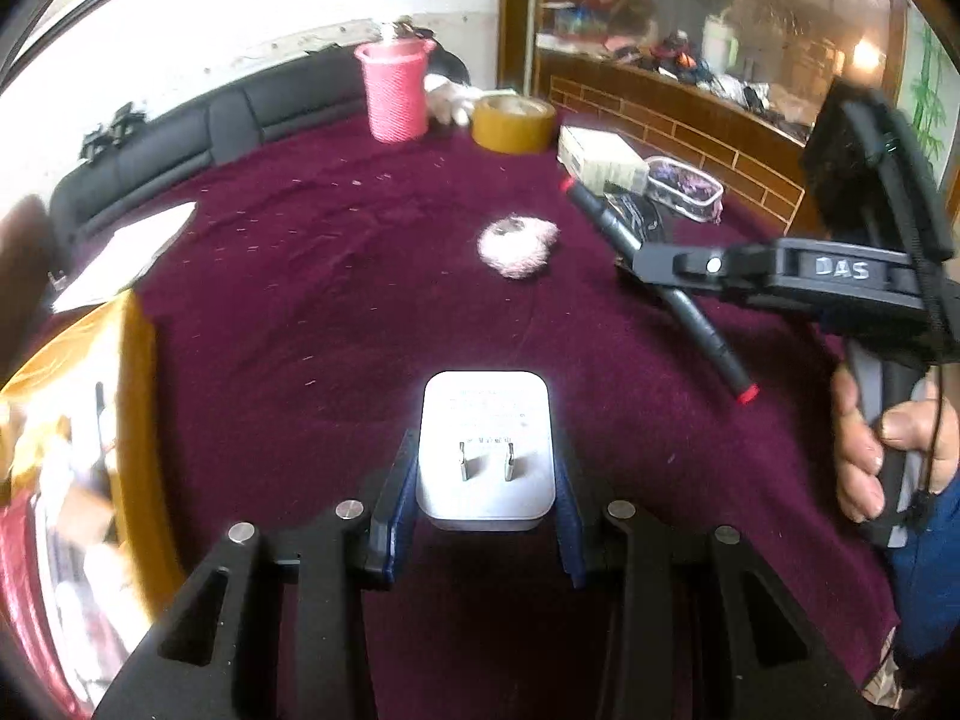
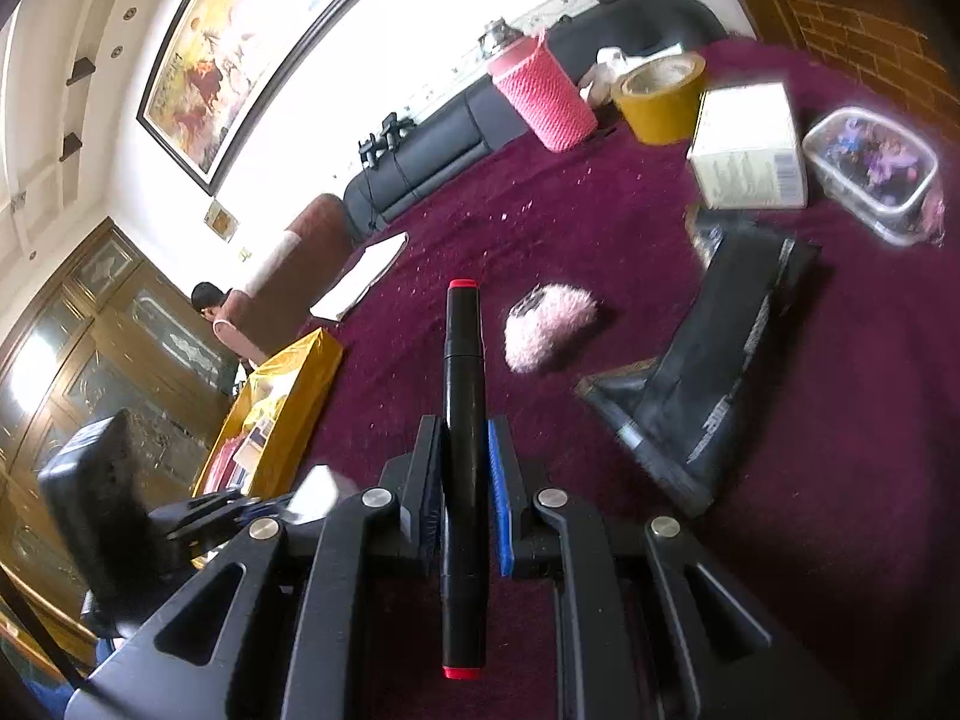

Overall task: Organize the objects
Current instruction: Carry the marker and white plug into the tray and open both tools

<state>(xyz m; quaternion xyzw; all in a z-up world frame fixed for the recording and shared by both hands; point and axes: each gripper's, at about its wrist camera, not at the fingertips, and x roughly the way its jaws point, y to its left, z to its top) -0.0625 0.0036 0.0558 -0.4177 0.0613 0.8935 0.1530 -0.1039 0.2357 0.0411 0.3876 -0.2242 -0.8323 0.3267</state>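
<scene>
Item: white plug adapter [image 1: 485, 450], clamped between pads of left gripper [image 1: 485, 480], above maroon cloth [image 1: 300, 312]. Judged light, rigid, smooth-sided; flat sides best gripped, prongs avoided.
Item: black marker [image 2: 462, 468], pinched mid-barrel by right gripper [image 2: 463, 498]; judged light, stiff, prone to roll.

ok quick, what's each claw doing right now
left claw: closed on the white charger
right claw: closed on the black marker
</scene>
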